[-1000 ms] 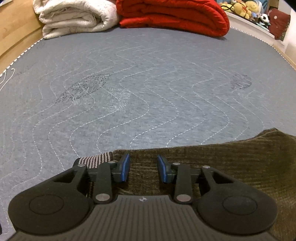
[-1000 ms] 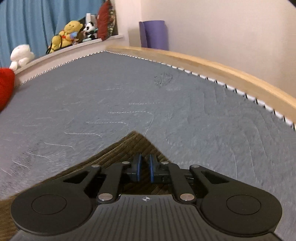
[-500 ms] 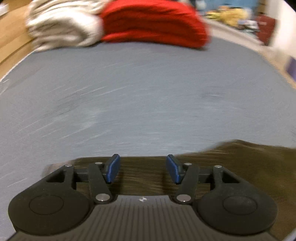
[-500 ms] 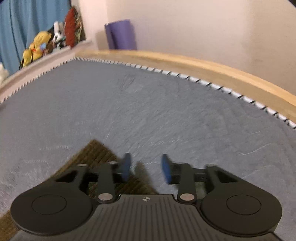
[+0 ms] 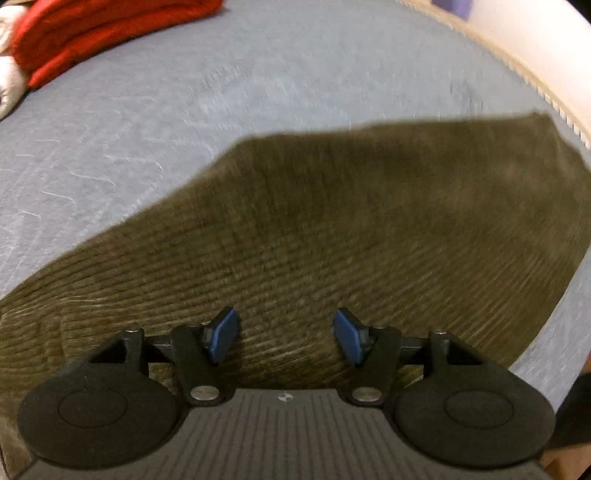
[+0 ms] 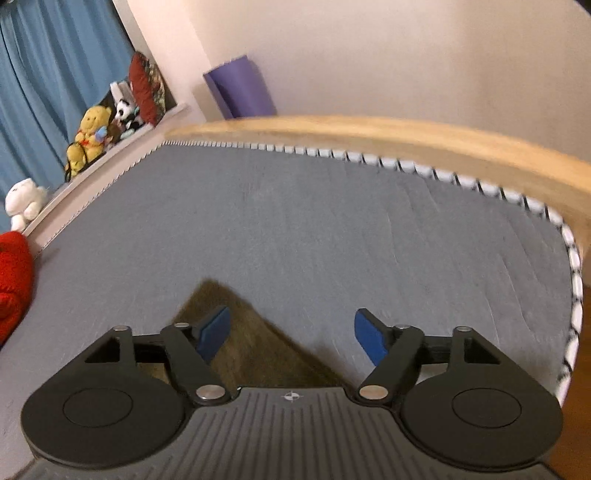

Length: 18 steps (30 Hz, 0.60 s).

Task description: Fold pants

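Note:
The olive-brown corduroy pants lie flat on the grey quilted bed, filling the lower half of the left wrist view. My left gripper is open and empty above the cloth. In the right wrist view only a pointed corner of the pants shows, under the left finger. My right gripper is wide open and empty, above the corner and the bare grey cover.
A folded red blanket and a white one lie at the far left of the bed. A wooden bed rail runs along the right edge. Stuffed toys sit on a ledge; a purple roll stands behind.
Both grippers have opened: the right one let go of the pants corner, the left one spread wider. The left gripper swung right, so the pants now fill its view.

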### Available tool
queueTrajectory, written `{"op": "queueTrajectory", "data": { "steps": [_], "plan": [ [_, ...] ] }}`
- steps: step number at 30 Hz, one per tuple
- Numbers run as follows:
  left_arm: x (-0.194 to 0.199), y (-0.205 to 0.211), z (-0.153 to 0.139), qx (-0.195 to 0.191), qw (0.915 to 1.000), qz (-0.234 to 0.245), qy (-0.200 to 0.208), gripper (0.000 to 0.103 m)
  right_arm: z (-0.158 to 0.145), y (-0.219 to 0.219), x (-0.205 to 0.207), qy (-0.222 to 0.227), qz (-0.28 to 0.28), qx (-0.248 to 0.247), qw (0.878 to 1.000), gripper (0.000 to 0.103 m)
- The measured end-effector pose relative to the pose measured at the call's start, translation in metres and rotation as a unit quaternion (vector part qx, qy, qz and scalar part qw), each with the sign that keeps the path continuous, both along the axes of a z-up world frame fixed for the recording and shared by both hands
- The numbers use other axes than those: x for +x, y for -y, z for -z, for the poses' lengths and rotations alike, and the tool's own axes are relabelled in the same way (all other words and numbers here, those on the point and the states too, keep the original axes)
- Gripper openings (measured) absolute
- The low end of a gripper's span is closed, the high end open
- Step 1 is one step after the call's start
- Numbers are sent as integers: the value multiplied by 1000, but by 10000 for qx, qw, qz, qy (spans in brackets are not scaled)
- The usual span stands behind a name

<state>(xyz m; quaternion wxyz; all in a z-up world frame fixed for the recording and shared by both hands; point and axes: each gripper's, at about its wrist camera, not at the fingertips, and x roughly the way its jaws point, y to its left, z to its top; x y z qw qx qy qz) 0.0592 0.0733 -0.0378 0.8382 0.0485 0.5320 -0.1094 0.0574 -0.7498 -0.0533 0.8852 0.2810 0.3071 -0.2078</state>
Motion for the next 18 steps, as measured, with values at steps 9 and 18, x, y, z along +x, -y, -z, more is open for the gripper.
{"op": "queueTrajectory", "data": {
  "steps": [9,18],
  "plan": [
    [-24,17,-38,-35,9977,245,637,75,47,1,-3,-916,-1005,-304,9902,80],
    [-24,12,-35,37,9978,84,650,76,46,-16,1,-709,-1633,-575,9823,35]
  ]
}}
